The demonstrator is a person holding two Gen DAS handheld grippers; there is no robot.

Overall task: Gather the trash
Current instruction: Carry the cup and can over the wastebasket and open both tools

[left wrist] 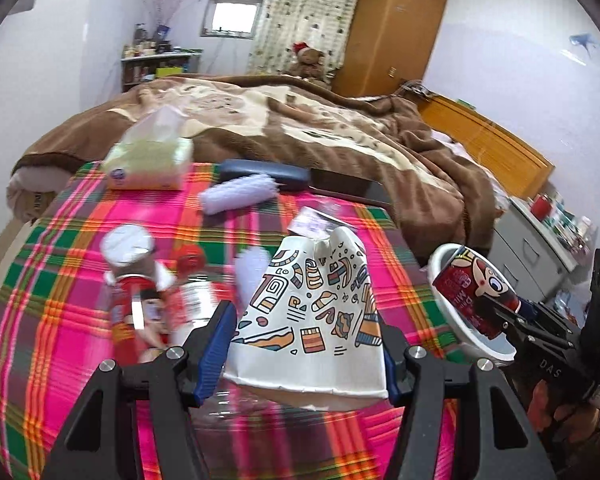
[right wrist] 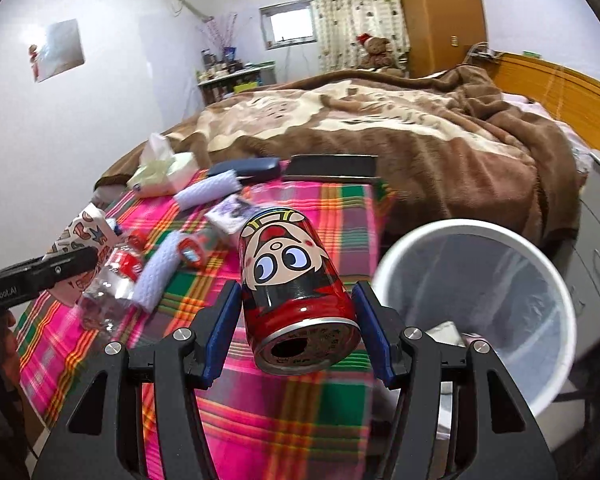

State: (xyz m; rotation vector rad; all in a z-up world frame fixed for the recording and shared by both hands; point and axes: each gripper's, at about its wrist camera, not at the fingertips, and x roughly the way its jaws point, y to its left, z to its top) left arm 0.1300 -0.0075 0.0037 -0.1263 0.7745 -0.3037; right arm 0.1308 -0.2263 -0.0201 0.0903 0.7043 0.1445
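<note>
My left gripper [left wrist: 308,324] is shut on a crushed white paper cup [left wrist: 312,304] with coloured doodles, held above the plaid tablecloth [left wrist: 60,300]. The cup also shows in the right wrist view [right wrist: 86,236]. My right gripper [right wrist: 296,320] is shut on a red cartoon can [right wrist: 296,288], held at the table's right edge beside the white trash bin [right wrist: 480,304]. In the left wrist view the can [left wrist: 476,292] hangs over the bin [left wrist: 444,300]. A plastic bottle [right wrist: 112,284] with a red label lies on the table.
On the table lie a tissue pack [left wrist: 148,160], white rolled cloths [left wrist: 240,196], a red-capped bottle [left wrist: 188,280], a dark case [left wrist: 264,172] and a small packet [left wrist: 316,220]. A bed with a brown blanket [left wrist: 340,120] lies behind. A grey cabinet [left wrist: 540,236] stands at the right.
</note>
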